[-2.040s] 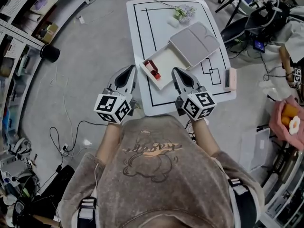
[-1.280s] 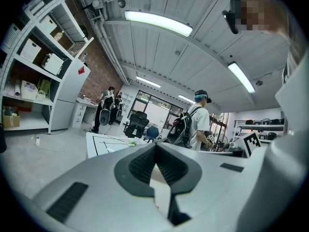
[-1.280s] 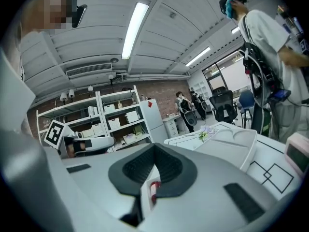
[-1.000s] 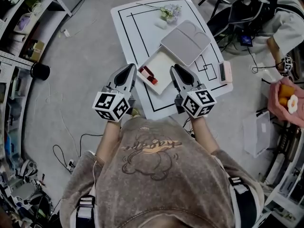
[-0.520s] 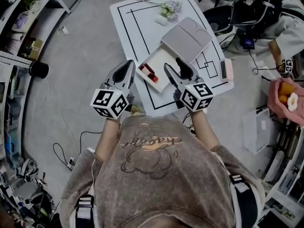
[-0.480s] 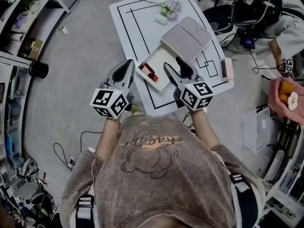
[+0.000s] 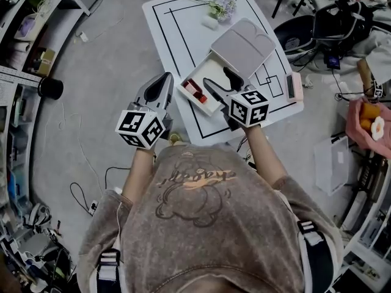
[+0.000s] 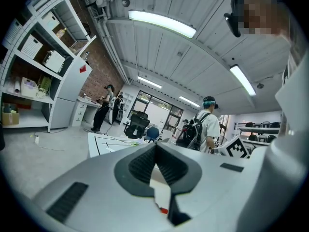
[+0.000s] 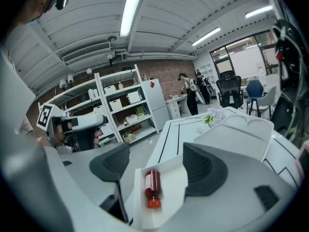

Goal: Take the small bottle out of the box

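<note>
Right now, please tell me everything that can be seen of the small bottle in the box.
The small bottle is dark red and glossy, perhaps glass or plastic, with a brighter orange-red cap. It lies on its side on the floor of the open white box, close to one side wall, its cap towards the right tool. Only the box touches it. That tool's jaws have just been opening; they stand apart with nothing between them, and the bottle lies just ahead.

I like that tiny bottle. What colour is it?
The small bottle is dark red with an orange-red cap, clearest in the right gripper view.
</note>
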Motion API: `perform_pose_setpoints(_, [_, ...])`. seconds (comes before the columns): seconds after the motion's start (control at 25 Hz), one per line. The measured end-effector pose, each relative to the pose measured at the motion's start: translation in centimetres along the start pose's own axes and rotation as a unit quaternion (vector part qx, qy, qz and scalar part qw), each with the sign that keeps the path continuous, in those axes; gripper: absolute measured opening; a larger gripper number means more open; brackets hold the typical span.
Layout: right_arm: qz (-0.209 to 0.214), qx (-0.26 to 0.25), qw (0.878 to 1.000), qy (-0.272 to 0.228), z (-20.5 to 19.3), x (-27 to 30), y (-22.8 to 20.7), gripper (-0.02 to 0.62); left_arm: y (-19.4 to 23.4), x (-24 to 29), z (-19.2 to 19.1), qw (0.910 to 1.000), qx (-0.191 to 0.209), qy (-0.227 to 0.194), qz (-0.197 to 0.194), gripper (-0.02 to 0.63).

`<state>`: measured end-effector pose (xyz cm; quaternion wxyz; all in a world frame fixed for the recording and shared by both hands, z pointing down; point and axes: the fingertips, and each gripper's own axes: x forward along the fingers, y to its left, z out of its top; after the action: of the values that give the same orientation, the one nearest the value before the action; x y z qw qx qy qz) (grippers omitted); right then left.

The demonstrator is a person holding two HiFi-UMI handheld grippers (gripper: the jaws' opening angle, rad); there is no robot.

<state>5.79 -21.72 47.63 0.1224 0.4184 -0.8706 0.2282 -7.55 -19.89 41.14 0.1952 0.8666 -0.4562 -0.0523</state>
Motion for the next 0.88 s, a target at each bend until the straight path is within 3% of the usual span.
perform_pose_setpoints(0.28, [0.026, -0.037, 0.994, 0.095, -3.4, 3.7, 0.6, 0.388, 0.4, 0.2, 0.0, 1.0, -0.003, 0.001, -0.003, 0.008])
perform_pose_setpoints(0.6, [0.055, -0.076, 0.975, 0.203, -7.8, 6.4, 0.7, 0.39, 1.0, 0.3, -0.4, 0.9999, -0.01, 0.002, -0.002, 0.008])
perform_pose_setpoints(0.88, [0.06, -0.107, 0.96, 0.25, -9.5, 8.0, 0.5, 0.382, 1.2, 0.3, -0.8, 0.9999, -0.012, 0.004, -0.003, 0.008])
